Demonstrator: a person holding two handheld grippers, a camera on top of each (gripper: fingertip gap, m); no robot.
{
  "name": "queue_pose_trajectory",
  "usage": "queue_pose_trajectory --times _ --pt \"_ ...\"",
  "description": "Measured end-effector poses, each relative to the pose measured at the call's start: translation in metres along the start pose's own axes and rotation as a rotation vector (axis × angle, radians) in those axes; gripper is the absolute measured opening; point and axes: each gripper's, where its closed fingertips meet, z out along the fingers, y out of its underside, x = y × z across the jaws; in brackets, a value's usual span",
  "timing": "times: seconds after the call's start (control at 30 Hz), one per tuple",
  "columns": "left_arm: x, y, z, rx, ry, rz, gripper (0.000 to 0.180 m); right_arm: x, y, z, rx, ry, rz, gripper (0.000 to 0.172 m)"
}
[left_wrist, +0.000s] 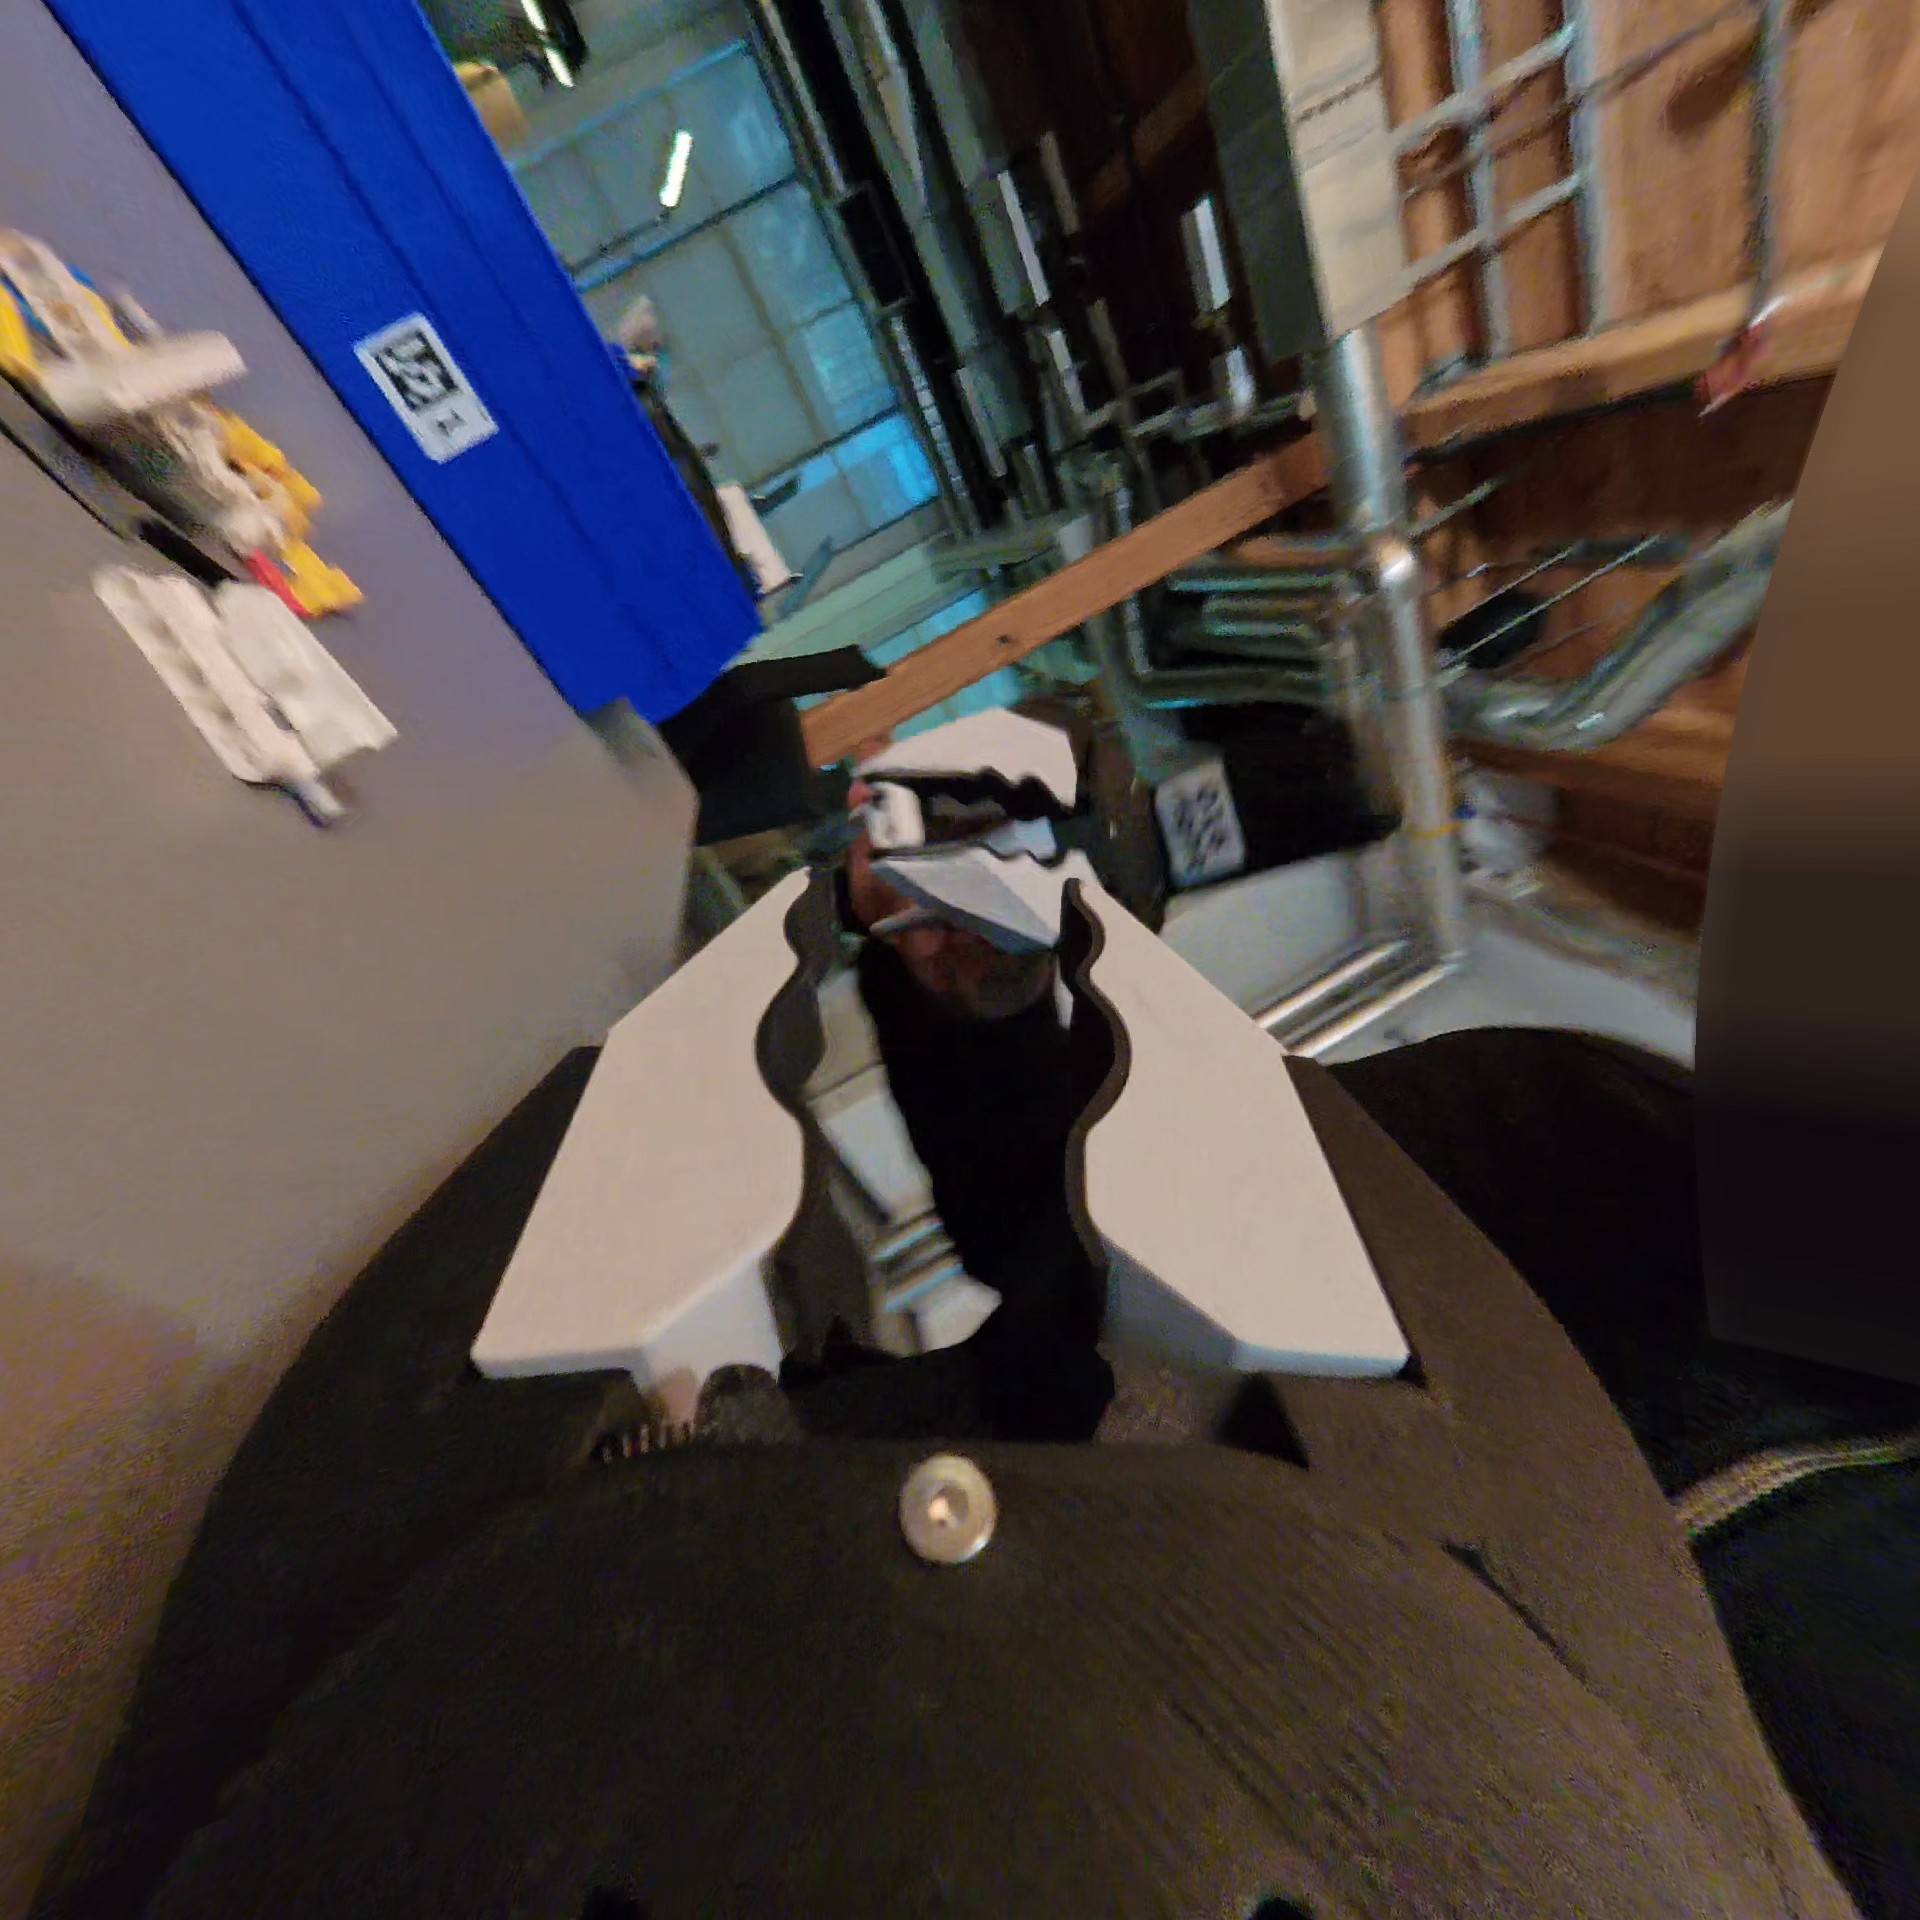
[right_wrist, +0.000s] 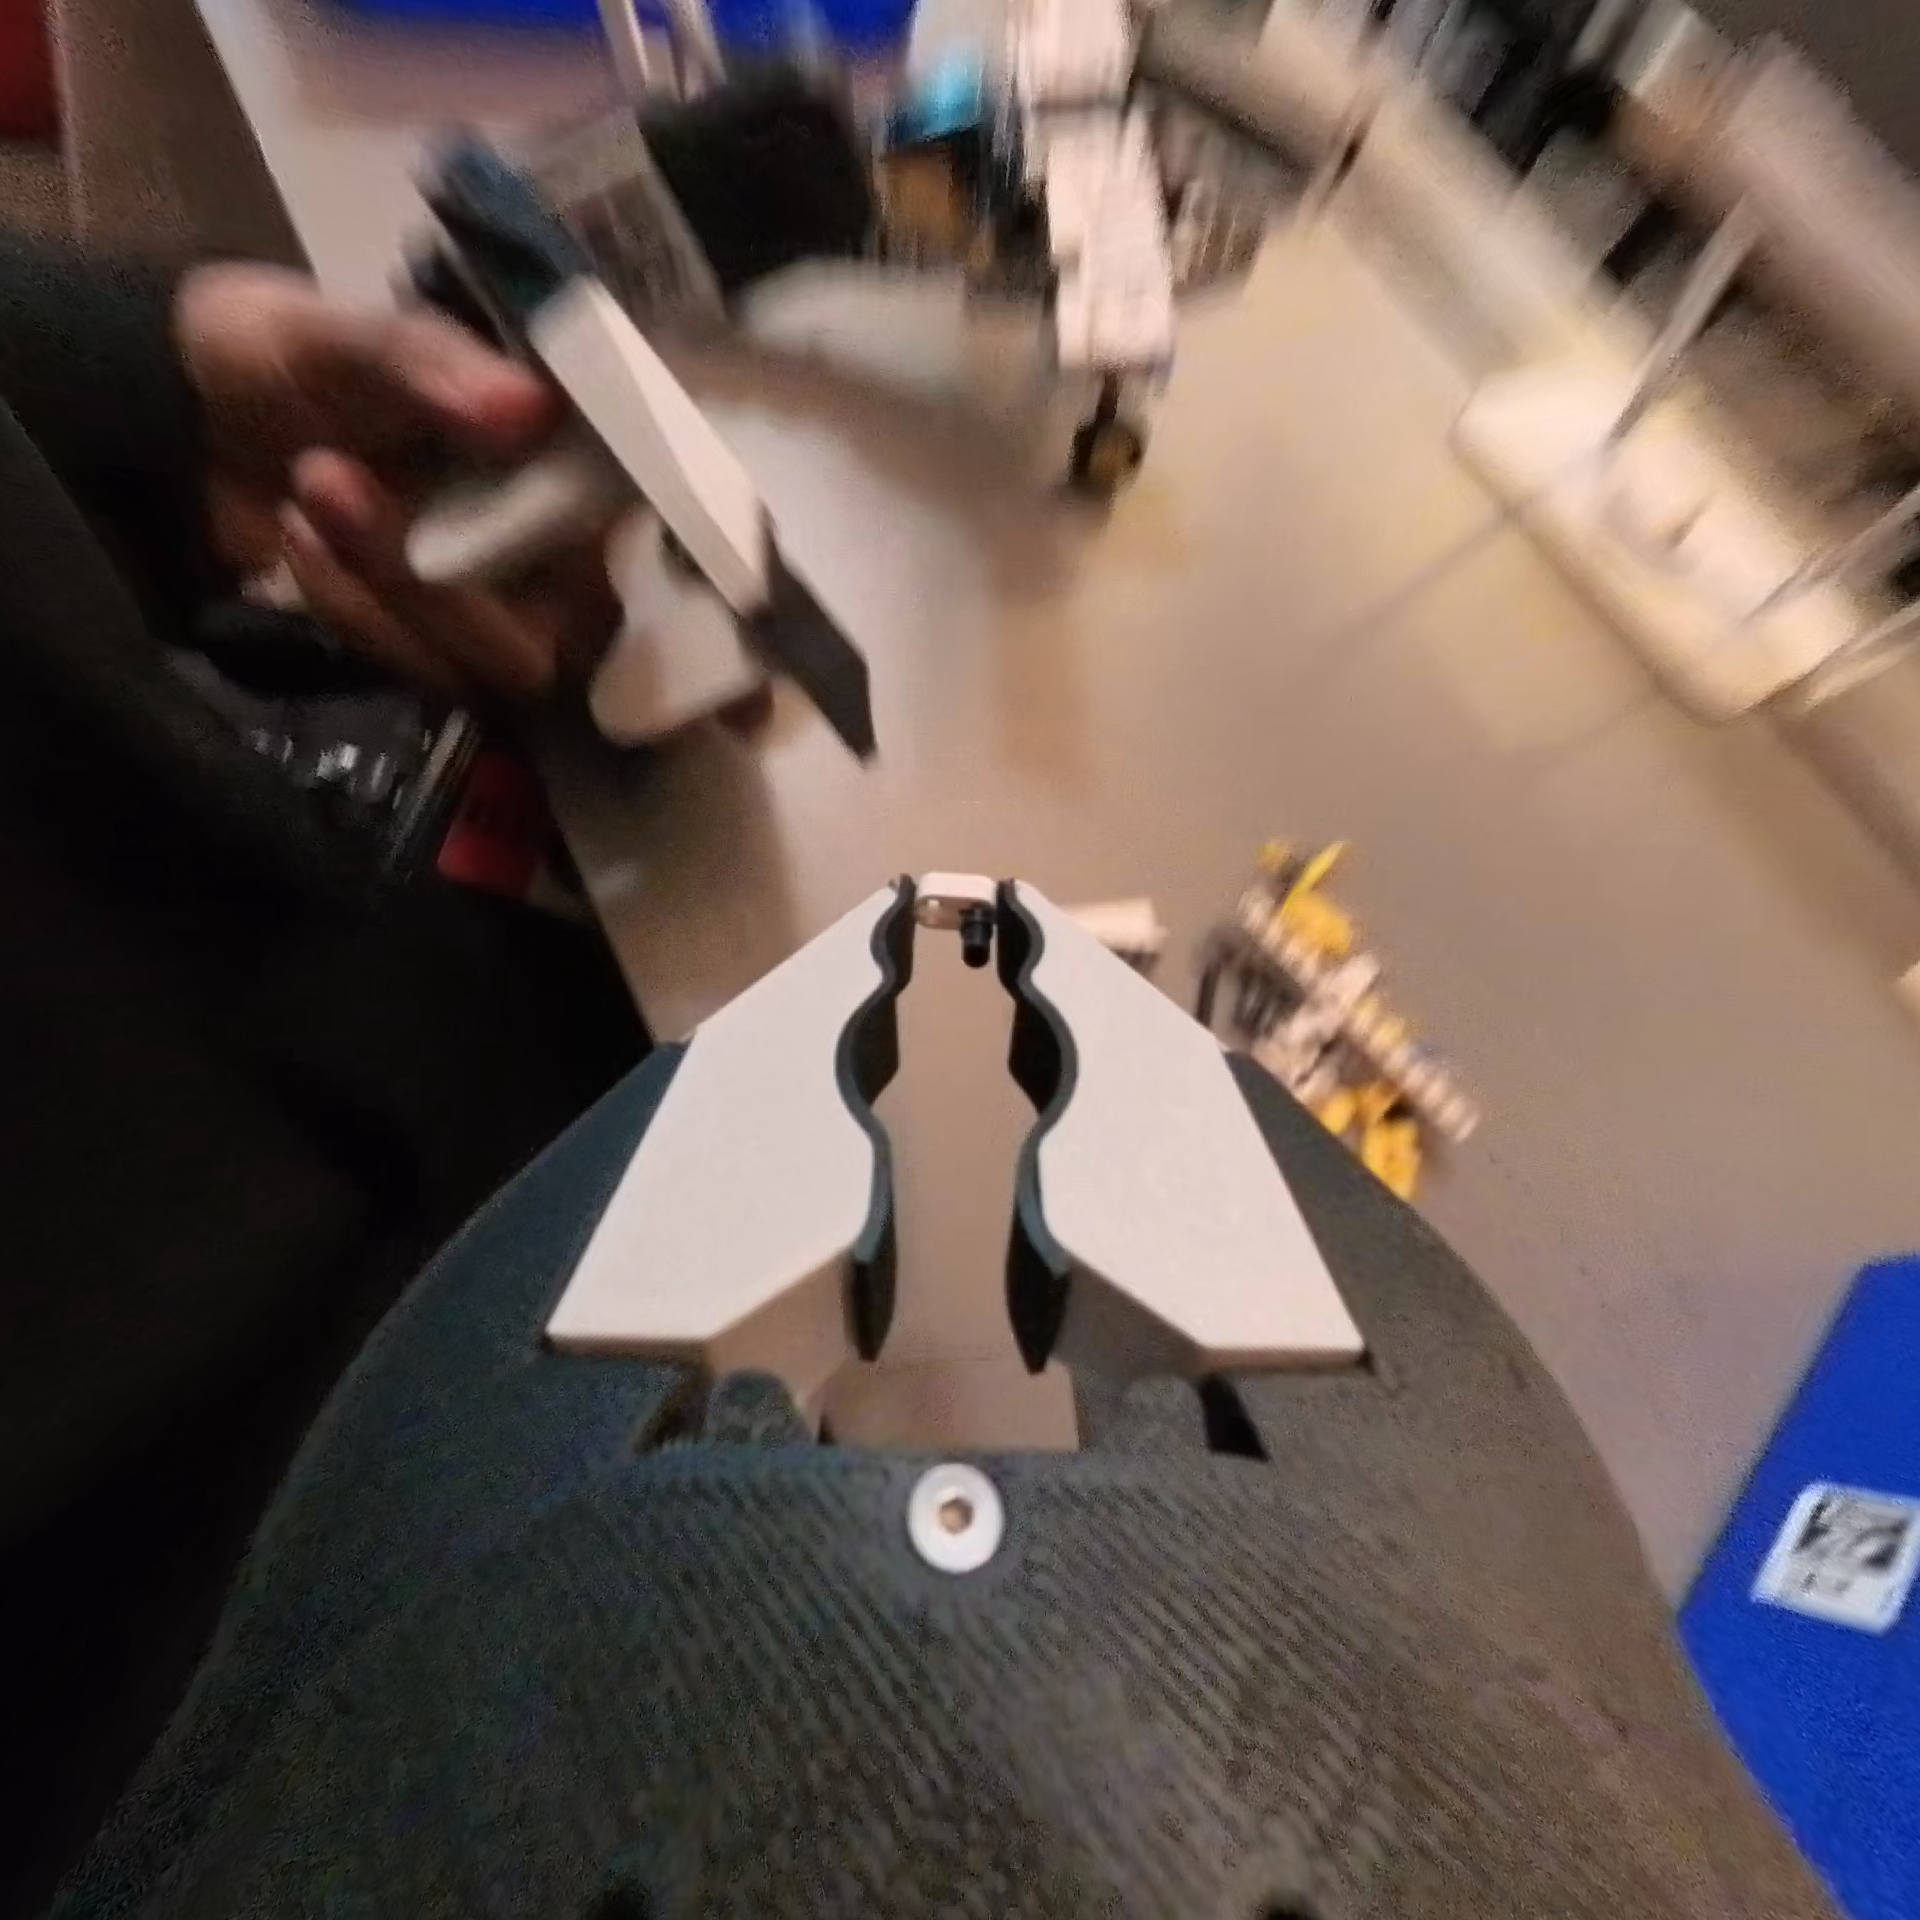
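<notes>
At centre frame the right gripper (right_wrist: 958, 902) has its fingers clamped on a small grey piece (right_wrist: 954, 896) above the worktop (right_wrist: 1195, 707), while the left gripper (left_wrist: 951, 914) gapes with nothing in its grasp.

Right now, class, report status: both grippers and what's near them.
Left gripper open, empty, facing the right gripper. Right gripper shut on small white piece with black peg. Yellow brick model on table beside it.

Blue panel (left_wrist: 436, 343), wooden beam (left_wrist: 1049, 613), metal pipes (left_wrist: 1382, 582).

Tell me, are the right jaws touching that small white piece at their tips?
Touching. The right wrist view shows the white piece wedged between both fingertips of the right gripper, no gap either side.
</notes>
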Motion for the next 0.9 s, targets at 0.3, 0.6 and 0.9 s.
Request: queue_pose_trajectory --times 0.3,0.6,0.9 --pt "0.004 0.024 0.002 -0.130 -0.020 0.107 0.027 0.008 0.098 -0.008 -0.785 -0.391 0.293 0.014" --pt "0.010 0.015 -0.006 -0.093 0.073 0.026 0.019 0.018 0.122 0.001 -1.001 -0.419 0.119 0.014" --pt "0.017 0.003 -0.014 -0.033 0.159 -0.046 0.014 0.029 0.120 -0.006 -0.935 -0.275 0.201 0.040"
